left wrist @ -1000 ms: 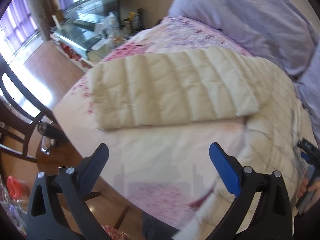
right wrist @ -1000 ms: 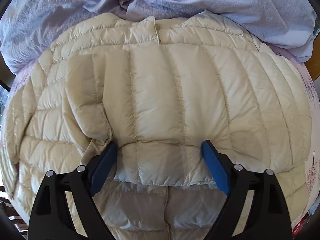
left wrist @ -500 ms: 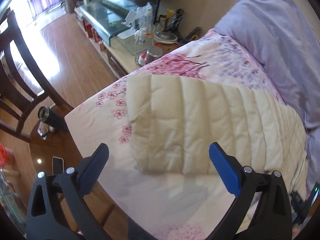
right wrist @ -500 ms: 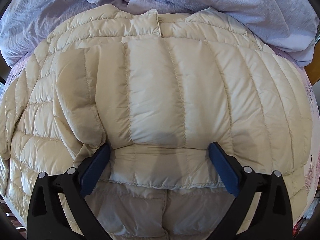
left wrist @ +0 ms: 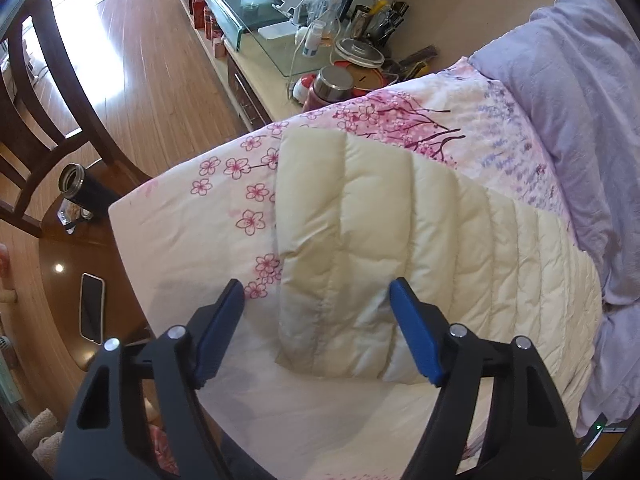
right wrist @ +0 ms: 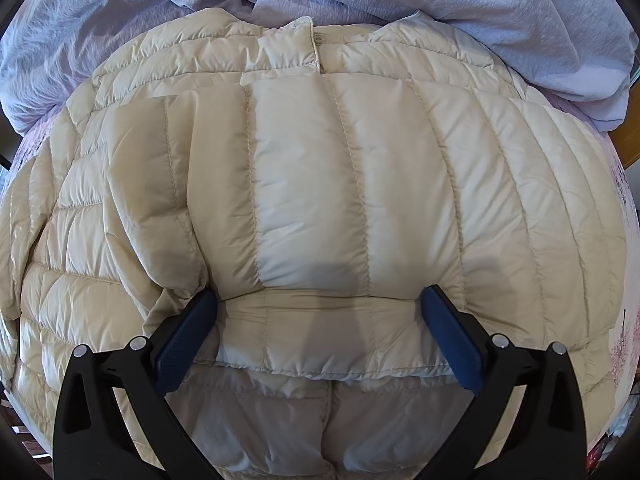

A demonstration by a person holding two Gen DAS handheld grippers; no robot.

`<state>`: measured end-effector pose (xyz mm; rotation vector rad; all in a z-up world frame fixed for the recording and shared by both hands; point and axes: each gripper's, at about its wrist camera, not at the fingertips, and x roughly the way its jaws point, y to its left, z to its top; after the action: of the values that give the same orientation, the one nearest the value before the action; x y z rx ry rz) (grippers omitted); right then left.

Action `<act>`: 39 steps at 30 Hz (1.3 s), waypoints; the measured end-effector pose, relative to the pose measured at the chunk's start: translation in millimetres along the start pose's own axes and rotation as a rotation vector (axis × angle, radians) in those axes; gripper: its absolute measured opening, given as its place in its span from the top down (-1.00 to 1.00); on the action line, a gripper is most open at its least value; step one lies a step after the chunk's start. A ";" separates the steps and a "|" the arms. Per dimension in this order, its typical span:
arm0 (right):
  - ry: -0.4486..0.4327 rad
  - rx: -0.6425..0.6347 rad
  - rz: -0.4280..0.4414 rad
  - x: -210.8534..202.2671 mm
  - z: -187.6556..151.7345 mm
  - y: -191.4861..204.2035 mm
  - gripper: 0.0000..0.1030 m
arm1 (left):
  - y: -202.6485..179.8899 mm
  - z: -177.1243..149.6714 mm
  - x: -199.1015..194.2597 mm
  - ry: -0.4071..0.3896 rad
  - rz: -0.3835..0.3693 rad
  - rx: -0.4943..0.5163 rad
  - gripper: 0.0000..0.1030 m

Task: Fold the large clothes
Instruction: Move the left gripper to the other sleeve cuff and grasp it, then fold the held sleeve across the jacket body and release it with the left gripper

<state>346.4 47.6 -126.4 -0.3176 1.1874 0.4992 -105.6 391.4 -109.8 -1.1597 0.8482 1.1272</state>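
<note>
- My left tongs stand partly open, pointing steeply down; the jaws have just been closing in, and the sleeve end of the cream down jacket lies between them. I cannot tell whether the blue pads touch it.
- My right tongs are spread as wide as they go, jaws either side of the folded-over hem edge of the jacket; the pads sit just beside the fabric without squeezing it.
- The jacket lies flat on the bed, on a white sheet with pink blossoms, one sleeve stretched out towards the bed's corner.
- Past the jacket's collar, a crumpled lilac blanket is touching it.
- Beyond the bed's edge: a wooden side bench with a phone and a dark flask, then a chair and a low cabinet cluttered with jars.
</note>
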 end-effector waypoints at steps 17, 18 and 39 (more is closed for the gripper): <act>-0.002 -0.003 0.002 -0.2 -0.2 -0.6 -0.97 | -9.7 -0.7 2.1 -0.009 -0.021 0.013 0.90; -0.002 -0.002 0.001 -0.1 -0.3 -0.2 -0.97 | -12.5 -0.8 0.5 -0.011 -0.024 0.022 0.93; 0.029 0.020 0.000 -14.5 2.2 -4.4 -0.97 | -225.0 -60.1 -106.6 -0.124 -0.354 0.485 0.95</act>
<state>346.3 42.0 -112.1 -0.3087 1.2200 0.4842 87.5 304.6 34.5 -0.7858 0.7311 0.6451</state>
